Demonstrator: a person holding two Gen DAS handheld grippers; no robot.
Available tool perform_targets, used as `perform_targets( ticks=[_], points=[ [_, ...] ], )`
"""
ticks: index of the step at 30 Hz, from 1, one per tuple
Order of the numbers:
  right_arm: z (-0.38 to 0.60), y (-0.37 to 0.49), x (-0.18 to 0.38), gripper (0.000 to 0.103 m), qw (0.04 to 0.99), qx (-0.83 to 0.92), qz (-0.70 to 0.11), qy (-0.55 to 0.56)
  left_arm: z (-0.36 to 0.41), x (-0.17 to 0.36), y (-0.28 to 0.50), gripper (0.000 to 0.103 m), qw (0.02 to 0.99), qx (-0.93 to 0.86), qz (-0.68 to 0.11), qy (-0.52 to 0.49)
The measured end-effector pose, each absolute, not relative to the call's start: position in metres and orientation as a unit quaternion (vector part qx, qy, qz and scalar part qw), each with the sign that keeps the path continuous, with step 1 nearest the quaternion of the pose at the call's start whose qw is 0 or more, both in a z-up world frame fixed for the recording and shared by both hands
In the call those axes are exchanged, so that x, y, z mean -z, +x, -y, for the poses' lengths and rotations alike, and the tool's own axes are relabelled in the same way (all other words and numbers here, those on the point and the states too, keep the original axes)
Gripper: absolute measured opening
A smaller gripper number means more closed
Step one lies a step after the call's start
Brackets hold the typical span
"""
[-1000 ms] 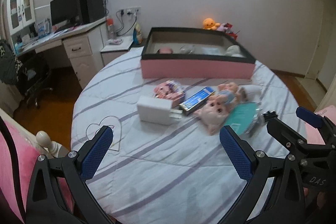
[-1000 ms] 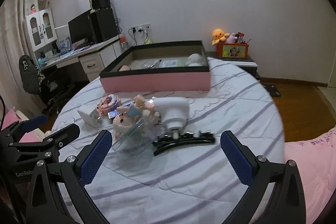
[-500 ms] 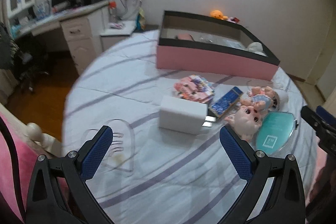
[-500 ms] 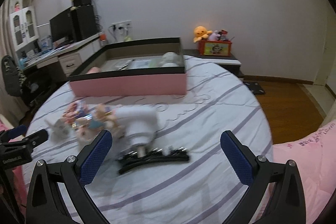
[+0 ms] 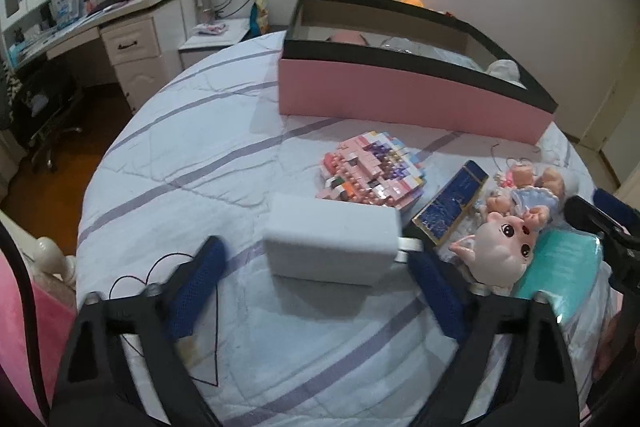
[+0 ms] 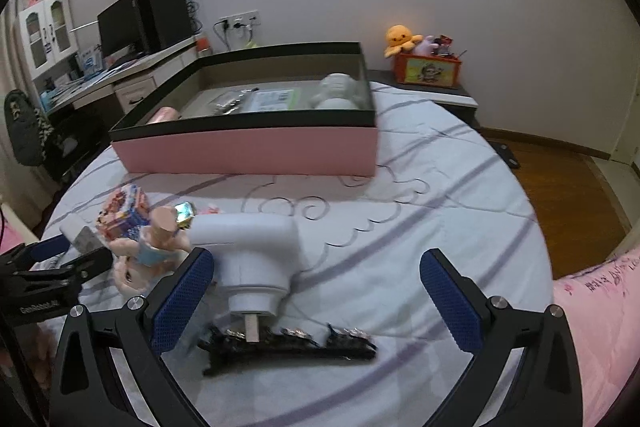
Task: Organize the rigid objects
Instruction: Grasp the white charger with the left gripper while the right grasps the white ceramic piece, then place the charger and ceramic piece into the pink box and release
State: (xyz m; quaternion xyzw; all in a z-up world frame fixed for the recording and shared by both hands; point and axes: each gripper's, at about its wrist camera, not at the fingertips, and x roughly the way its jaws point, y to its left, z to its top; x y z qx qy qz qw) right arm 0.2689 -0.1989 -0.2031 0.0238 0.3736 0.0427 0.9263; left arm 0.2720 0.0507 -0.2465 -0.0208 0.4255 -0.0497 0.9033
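While the left gripper (image 5: 316, 291) hung low over the striped bedspread (image 5: 192, 163), its blue pads were spread wide, and the white charger block (image 5: 334, 247) sat right between and just ahead of them, untouched by either pad. Just beyond the block, off the right fingertip, lay the pink building-brick model (image 5: 370, 173), and beside that the blue patterned case (image 5: 452, 205). Further to the right of the claw sat the pink pig toy (image 5: 500, 251), touching the little doll in the blue dress (image 5: 528, 191), with the teal pouch (image 5: 560, 267) next to the pig. Far ahead stood the pink box with the black rim (image 5: 400, 99), open at the top and holding a few things too blurred to name.

Over on the other side, the right gripper (image 6: 316, 291) was also held wide open and gripped nothing. Between its pads, nearer the left one, rested the white massage gun (image 6: 256, 247), nozzle pointing back toward the claw. Just below that lay the black jewelled hair clip (image 6: 288, 347), close to the nozzle tip; whether they touched could not be told. Left of the claw the doll (image 6: 158, 247) leaned by the handle. Straight ahead sat the pink box (image 6: 248, 151).
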Motion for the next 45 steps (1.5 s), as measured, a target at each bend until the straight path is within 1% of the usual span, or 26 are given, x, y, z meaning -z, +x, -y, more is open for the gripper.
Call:
perform_targets(
  ticks=[2,7,9,11,12,13,14,15,17,22,27,34,38,45],
  points=[
    [0.197,0.274,0.205,0.103,0.922,-0.06,-0.381,0.031,-0.052,0.244,0.271,0.068,0.906,0.053,-0.419,-0.024],
    [0.196,0.29,0.211,0.103,0.91,-0.083,-0.403,0.043,-0.055,0.239,0.268,0.068,0.907,0.052,-0.418,-0.025],
    [0.195,0.297,0.217,0.095,0.901,-0.097,-0.419,0.054,-0.054,0.235,0.266,0.068,0.909,0.053,-0.414,-0.022],
    [0.197,0.299,0.219,0.085,0.896,-0.113,-0.424,0.072,-0.051,0.229,0.263,0.068,0.911,0.058,-0.407,-0.02],
    [0.196,0.298,0.219,0.082,0.896,-0.119,-0.422,0.074,-0.05,0.227,0.263,0.068,0.913,0.059,-0.403,-0.018],
    [0.196,0.297,0.218,0.075,0.896,-0.123,-0.421,0.074,-0.047,0.223,0.261,0.068,0.915,0.062,-0.398,-0.015],
    [0.194,0.295,0.217,0.064,0.896,-0.13,-0.418,0.075,-0.046,0.221,0.261,0.068,0.916,0.065,-0.396,-0.014],
    [0.192,0.293,0.215,0.062,0.897,-0.133,-0.416,0.072,-0.044,0.218,0.261,0.068,0.917,0.07,-0.393,-0.013],
    [0.188,0.292,0.212,0.061,0.899,-0.129,-0.414,0.057,-0.039,0.213,0.262,0.068,0.917,0.082,-0.39,-0.012],
    [0.194,0.287,0.208,0.061,0.903,-0.128,-0.405,0.061,-0.027,0.197,0.265,0.068,0.922,0.099,-0.375,0.0],
    [0.2,0.284,0.181,0.061,0.921,-0.117,-0.368,0.051,-0.016,0.177,0.28,0.068,0.924,0.123,-0.362,0.001],
    [0.196,0.316,0.143,0.061,0.935,-0.127,-0.329,0.035,0.002,0.147,0.329,0.068,0.931,0.141,-0.337,0.021],
    [0.187,0.349,0.135,0.061,0.937,-0.13,-0.324,0.022,0.006,0.155,0.384,0.068,0.924,0.132,-0.359,0.028],
    [0.172,0.42,0.15,0.061,0.929,-0.119,-0.35,-0.007,0.001,0.185,0.457,0.068,0.907,0.106,-0.407,0.039]
  ],
)
